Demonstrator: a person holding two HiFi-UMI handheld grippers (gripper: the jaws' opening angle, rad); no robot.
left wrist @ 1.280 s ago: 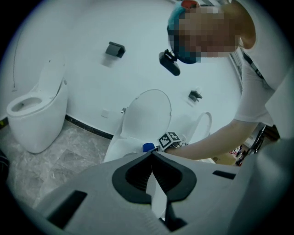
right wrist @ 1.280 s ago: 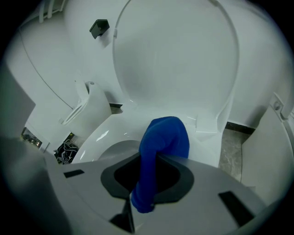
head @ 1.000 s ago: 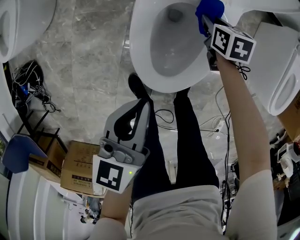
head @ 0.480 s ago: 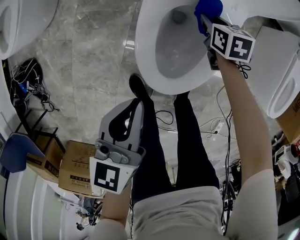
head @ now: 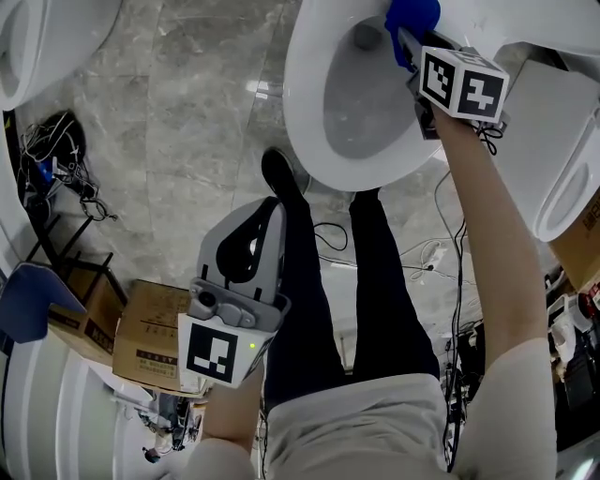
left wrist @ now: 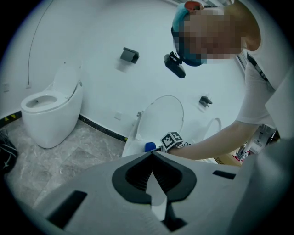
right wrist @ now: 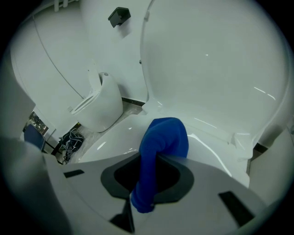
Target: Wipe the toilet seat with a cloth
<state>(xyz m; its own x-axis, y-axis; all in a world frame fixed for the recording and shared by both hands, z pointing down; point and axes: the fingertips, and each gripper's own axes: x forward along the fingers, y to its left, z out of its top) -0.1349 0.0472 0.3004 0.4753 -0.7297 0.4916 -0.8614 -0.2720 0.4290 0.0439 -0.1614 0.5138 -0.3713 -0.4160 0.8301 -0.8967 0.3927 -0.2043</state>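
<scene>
Right, my right claw (head: pixel 409 39) is at the far side of the toilet seat (head: pixel 305 112), pinching the blue cloth (head: pixel 413 16) firmly. In the right gripper view a narrow fold of cloth runs down between the jaws. Its bunched head pokes out past the tips, right over the seat's white rim. I can't tell whether it is actually pressing on the seat or riding just above it. The raised lid (right wrist: pixel 216 69) stands just behind the seat.

My left claw (head: pixel 246 246) hangs well back on the near side of the seat, jaws pressed together with nothing between them. It plays no part here.

I judge the wipe is under way, with most of the ring not yet covered.

Now, the worries. Only that thin fold is held, so a hard drag along the seat could tug the cloth free. The open bowl (head: pixel 361 103) lies just inside the seat, and the cloth would drop straight into it. Push too low and the hard jaw tips, not the cloth, would scrape the seat. Too light a touch and the cloth skims without wiping. There are also loose cables (head: pixel 427 253) on the floor on the near side of the seat, by my feet. A careless step round the seat could snag them.
</scene>
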